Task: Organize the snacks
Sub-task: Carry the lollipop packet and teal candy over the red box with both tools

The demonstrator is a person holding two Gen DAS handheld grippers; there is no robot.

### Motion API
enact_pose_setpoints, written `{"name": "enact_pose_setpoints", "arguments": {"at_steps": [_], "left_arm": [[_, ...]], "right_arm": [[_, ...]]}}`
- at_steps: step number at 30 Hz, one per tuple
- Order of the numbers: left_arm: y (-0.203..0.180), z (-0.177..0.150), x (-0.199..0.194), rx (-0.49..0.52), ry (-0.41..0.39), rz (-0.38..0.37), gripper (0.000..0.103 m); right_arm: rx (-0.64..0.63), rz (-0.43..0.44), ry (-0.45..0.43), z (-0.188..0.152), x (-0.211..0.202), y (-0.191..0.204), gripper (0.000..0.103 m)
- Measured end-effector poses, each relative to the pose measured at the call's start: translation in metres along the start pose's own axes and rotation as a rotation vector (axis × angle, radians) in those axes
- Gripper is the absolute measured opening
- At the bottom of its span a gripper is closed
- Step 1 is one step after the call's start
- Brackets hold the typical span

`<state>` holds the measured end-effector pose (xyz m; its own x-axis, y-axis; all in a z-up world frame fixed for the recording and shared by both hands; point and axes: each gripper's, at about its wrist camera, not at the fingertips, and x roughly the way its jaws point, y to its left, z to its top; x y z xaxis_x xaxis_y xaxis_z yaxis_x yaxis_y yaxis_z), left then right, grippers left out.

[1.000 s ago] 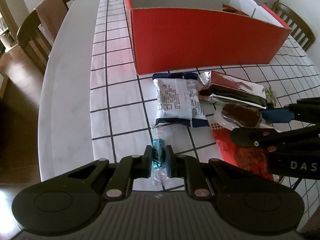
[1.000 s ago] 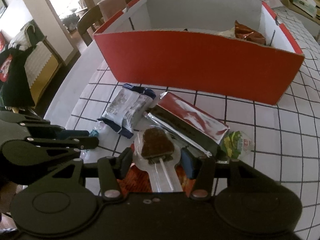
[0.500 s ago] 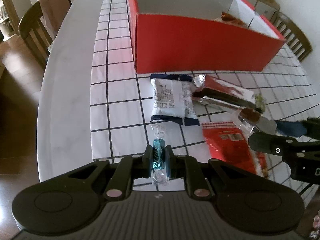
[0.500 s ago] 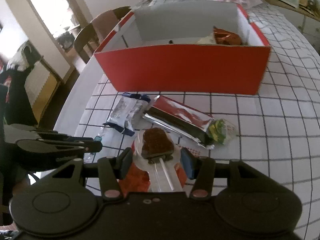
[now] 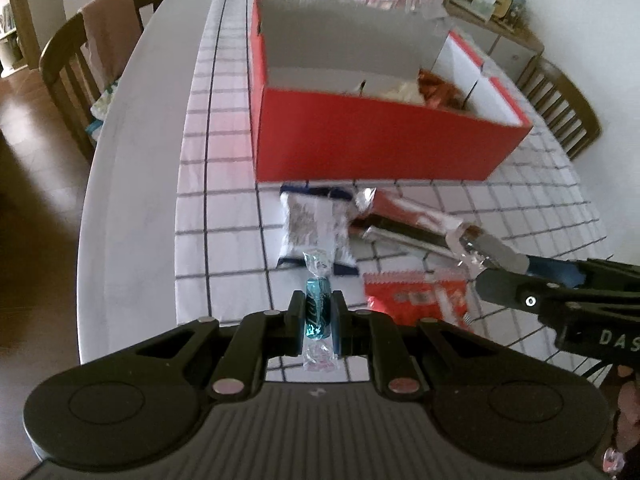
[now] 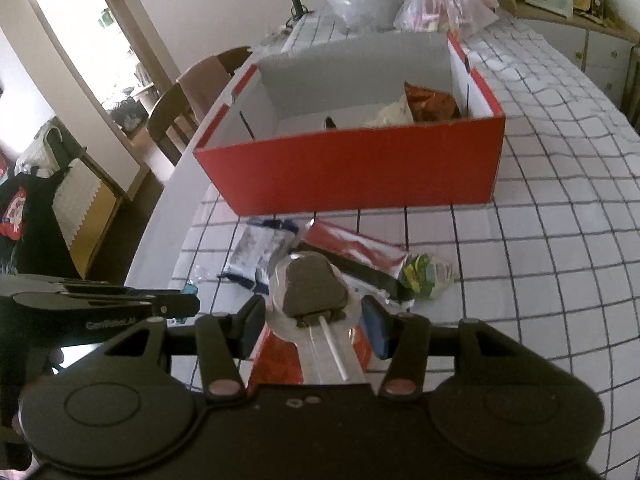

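My left gripper [image 5: 318,314] is shut on a small teal wrapped candy [image 5: 317,300], held up off the checked tablecloth. My right gripper [image 6: 314,322] is shut on the clear wrapper of a chocolate lollipop [image 6: 314,290], whose white stick points back at the camera; it also hangs above the table. Ahead stands the red cardboard box [image 5: 380,144] [image 6: 352,168] with white dividers, and a few snack bags lie in its right part. Below the grippers lie a white-and-blue packet [image 5: 316,224] [image 6: 260,256], a red-and-silver bar [image 5: 408,220] [image 6: 356,252], a flat red packet [image 5: 416,296] and a green-wrapped sweet [image 6: 424,276].
The table's rounded edge [image 5: 120,200] runs along the left, with a wooden chair [image 5: 92,60] beyond it. Plastic bags [image 6: 440,4] sit behind the box. Another chair [image 5: 568,112] stands at the far right. In the left wrist view the right gripper [image 5: 504,264] reaches in from the right.
Both grippers have risen with their snacks still held. The candy has come up off the cloth, and the inside of the red box now shows in both views.
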<state>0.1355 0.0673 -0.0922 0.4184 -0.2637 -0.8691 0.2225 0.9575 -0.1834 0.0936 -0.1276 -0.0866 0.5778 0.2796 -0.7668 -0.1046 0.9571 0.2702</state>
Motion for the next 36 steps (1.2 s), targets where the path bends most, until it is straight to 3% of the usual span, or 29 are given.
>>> {"name": "enact_pose_setpoints", "arguments": {"at_steps": [12, 19, 36], "left_arm": [[-0.021, 0.051, -0.035, 0.012, -0.13, -0.012, 0.013], [-0.035, 0.093, -0.034, 0.022, -0.179, 0.009, 0.013], [-0.039, 0.161, 0.01, 0.021, -0.138, 0.122, 0.013]], "right_arm": [[-0.048, -0.025, -0.114, 0.051, -0.024, -0.006, 0.051], [-0.075, -0.046, -0.155, 0.091, -0.019, -0.017, 0.051], [-0.122, -0.086, -0.121, 0.155, 0.036, -0.046, 0.051]]}}
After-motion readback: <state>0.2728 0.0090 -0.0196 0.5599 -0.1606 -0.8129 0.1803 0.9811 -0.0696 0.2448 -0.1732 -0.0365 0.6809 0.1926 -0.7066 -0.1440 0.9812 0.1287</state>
